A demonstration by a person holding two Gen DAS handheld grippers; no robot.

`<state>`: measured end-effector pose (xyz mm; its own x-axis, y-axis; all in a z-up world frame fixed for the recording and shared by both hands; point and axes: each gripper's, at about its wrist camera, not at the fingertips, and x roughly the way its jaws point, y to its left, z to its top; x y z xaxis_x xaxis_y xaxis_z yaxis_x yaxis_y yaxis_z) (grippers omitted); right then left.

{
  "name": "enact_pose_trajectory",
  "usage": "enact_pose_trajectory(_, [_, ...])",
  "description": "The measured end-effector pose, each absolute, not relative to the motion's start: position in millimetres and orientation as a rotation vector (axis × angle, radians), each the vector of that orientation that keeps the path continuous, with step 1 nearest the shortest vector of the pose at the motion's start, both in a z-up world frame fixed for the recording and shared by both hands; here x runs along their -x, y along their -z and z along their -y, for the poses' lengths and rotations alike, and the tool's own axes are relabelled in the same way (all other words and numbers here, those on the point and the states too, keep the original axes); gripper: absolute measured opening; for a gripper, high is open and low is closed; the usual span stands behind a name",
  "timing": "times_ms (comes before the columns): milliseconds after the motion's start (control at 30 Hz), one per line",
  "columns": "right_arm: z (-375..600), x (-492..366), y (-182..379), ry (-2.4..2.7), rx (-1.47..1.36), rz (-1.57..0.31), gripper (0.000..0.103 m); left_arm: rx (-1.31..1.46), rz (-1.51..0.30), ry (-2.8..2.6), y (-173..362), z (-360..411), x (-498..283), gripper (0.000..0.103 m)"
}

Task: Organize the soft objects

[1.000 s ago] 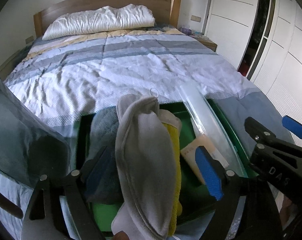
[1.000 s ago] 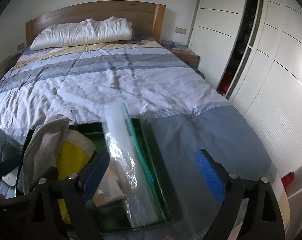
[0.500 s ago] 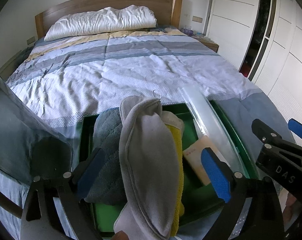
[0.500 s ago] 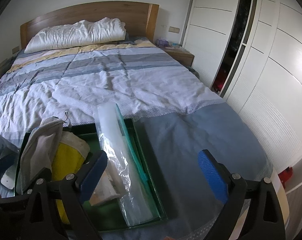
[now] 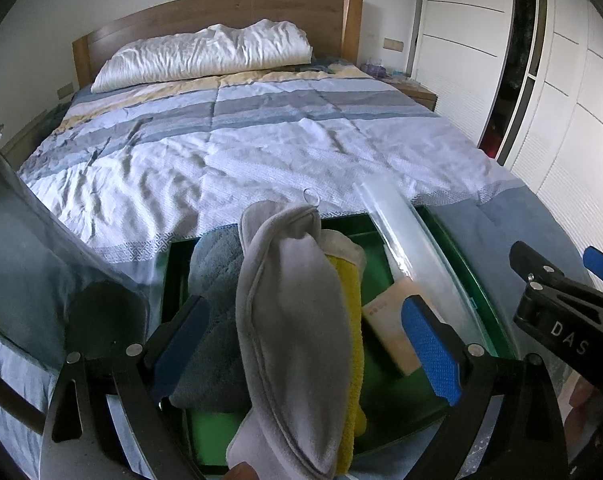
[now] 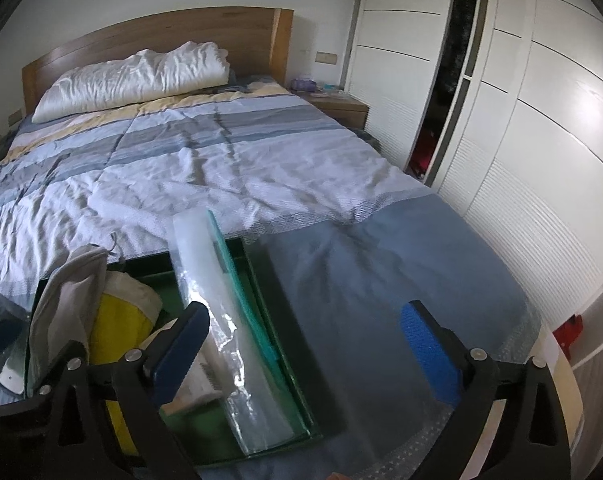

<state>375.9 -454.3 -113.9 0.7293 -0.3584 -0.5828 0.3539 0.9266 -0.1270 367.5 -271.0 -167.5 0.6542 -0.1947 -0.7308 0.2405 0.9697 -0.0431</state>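
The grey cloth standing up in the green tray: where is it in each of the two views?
Left wrist view: the grey cloth is at bottom centre, between the open fingers of the left gripper.
Right wrist view: it is at the lower left edge.
Shared landmark: the clear plastic sleeve against the green tray.

Striped bed (image 5: 261, 140), wooden headboard (image 5: 221, 16), white wardrobe (image 6: 541, 128).

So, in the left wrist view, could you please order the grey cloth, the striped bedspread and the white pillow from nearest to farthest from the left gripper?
1. Grey cloth, between the open left gripper pads, in the green tray.
2. Striped bedspread, beyond the tray.
3. White pillow, by the headboard.
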Motion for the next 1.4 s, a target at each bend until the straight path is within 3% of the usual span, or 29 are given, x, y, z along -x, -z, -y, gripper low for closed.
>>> enact_pose_trajectory(800, [475, -340, 100, 0.471, -0.128, -0.633, 0.103, -0.017, -0.792, 0.296, 135, 252, -339, 0.101])
enact_pose_trajectory(1400, [443, -269, 99, 0.422, -0.111, -0.615, 0.103, 0.002, -0.775, 0.296, 113, 188, -261, 0.101])
